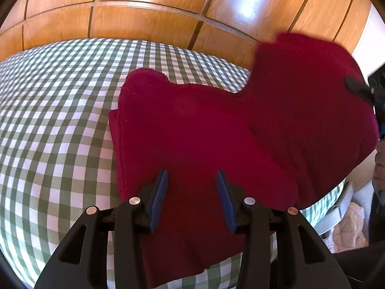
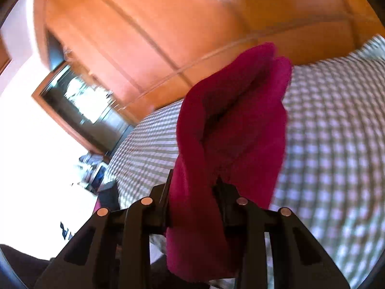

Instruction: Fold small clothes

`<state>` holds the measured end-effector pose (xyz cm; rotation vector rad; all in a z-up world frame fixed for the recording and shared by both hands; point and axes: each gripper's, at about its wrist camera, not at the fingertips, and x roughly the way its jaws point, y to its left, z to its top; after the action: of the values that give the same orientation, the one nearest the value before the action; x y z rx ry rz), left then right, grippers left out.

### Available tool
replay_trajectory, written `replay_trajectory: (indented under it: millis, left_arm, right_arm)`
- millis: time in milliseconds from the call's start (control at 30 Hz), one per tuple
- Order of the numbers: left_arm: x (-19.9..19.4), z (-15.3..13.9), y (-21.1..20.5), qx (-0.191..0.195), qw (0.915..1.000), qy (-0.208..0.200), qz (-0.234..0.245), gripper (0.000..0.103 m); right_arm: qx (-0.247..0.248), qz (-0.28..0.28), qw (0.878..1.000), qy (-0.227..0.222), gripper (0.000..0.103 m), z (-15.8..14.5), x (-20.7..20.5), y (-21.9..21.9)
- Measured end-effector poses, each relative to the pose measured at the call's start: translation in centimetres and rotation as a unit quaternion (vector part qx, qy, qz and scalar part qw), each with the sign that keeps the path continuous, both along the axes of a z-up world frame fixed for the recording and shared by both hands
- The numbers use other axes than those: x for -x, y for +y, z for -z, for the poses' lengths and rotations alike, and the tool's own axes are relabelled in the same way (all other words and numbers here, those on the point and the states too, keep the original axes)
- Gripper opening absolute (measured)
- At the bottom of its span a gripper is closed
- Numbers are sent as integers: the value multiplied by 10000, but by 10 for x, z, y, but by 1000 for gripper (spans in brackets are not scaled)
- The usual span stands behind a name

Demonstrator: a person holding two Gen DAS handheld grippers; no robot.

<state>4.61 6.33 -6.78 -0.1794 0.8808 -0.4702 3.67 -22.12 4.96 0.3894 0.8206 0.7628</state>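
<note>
Bed cover: green-and-white checked cloth [image 1: 55, 110] spreads over the bed, filling the left of the left wrist view, with glossy wood panelling [image 1: 144, 19] behind it.
Red garment: a dark red fleece piece [image 1: 192, 130] lies on the checks, its left part folded flat in layers, its right side lifted off the bed.
Left tool: the left tool [image 1: 191, 180] points down at a slant over the near edge of the flat part; its blue pads [image 1: 160, 192] stand apart, part-way open, with red cloth under and between them, and neither pad presses on it.
Right tool: at the far right of the left wrist view the right tool's dark finger lies against the raised side of the garment. In its own view the right tool [image 2: 193, 187] is rolled to one side, tilted downward, and clamps a bunched fold of the cloth, which stands up past its tips and hangs below them.
Blur: the right wrist view is smeared.
</note>
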Motion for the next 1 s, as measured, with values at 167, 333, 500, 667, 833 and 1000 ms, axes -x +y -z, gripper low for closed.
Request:
replay_trajectory:
  millis: [167, 333, 500, 667, 833, 1000]
  left_arm:
    - [-2, 4, 9, 326, 9994, 119, 28, 41]
    - [5, 0, 25, 626, 9979, 187, 23, 41]
    - [14, -7, 71, 917, 9946, 344, -357, 41]
    - [22, -12, 116, 1654, 9813, 469, -868, 41]
    - [27, -27, 134, 2563, 9613, 511, -869, 59]
    - [23, -49, 120, 2974, 9525, 527, -389, 67]
  right_arm:
    - [383, -637, 9972, 70, 28, 15, -12, 86]
    - [889, -1051, 9902, 218, 28, 48, -8, 140]
    - [1277, -1337, 9826, 165, 39, 70, -7, 166]
    - [965, -1702, 9807, -14, 69, 70, 9, 169]
    - [782, -1648, 9823, -416, 71, 50, 38, 130]
    - [1707, -1125, 9764, -701, 71, 64, 67, 79]
